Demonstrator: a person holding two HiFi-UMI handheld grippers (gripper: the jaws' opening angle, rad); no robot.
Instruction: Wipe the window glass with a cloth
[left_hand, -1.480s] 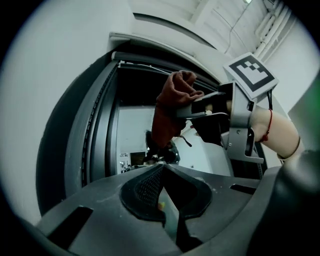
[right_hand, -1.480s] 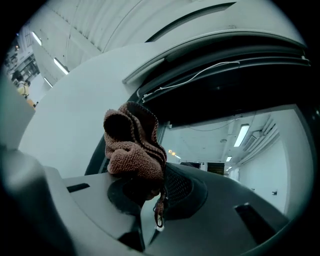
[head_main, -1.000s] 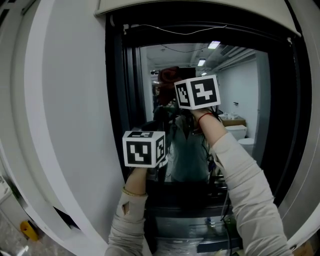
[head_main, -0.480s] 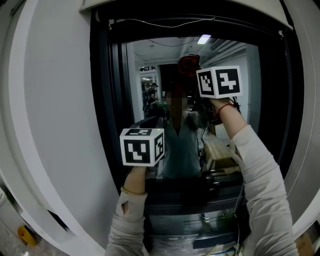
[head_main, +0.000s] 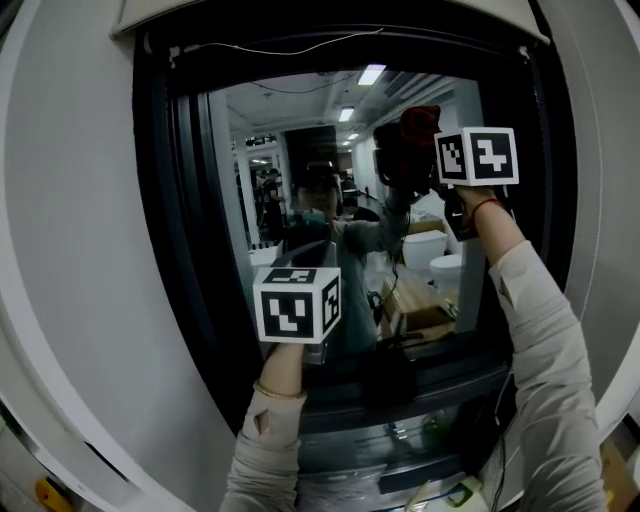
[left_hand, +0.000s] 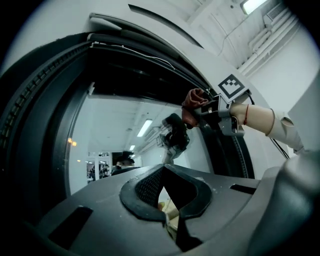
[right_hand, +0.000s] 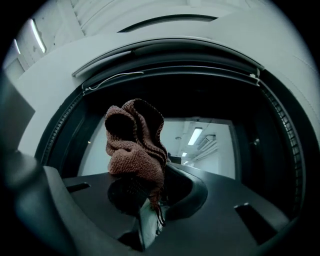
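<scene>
The window glass (head_main: 290, 140) sits in a dark frame (head_main: 175, 200) and mirrors a lit room. My right gripper (head_main: 412, 165) is high at the glass's right side, shut on a bunched red-brown knitted cloth (head_main: 416, 122). In the right gripper view the cloth (right_hand: 135, 145) stands up from the shut jaws of the right gripper (right_hand: 150, 202) in front of the glass (right_hand: 210, 145). My left gripper (head_main: 305, 252) is low near the sill, its marker cube (head_main: 297, 305) facing me. In the left gripper view the left gripper (left_hand: 167, 217) is shut on nothing, and the cloth (left_hand: 192, 102) shows up to the right.
White curved wall panels (head_main: 70, 250) surround the window. A thin wire (head_main: 270, 48) runs along the top of the frame. Below the sill are clear plastic drawers (head_main: 400, 440) with clutter. A small yellow object (head_main: 45, 490) lies at the lower left.
My right gripper has carried the cloth to the right and a little up along the glass. The left gripper has stayed low near the sill.
</scene>
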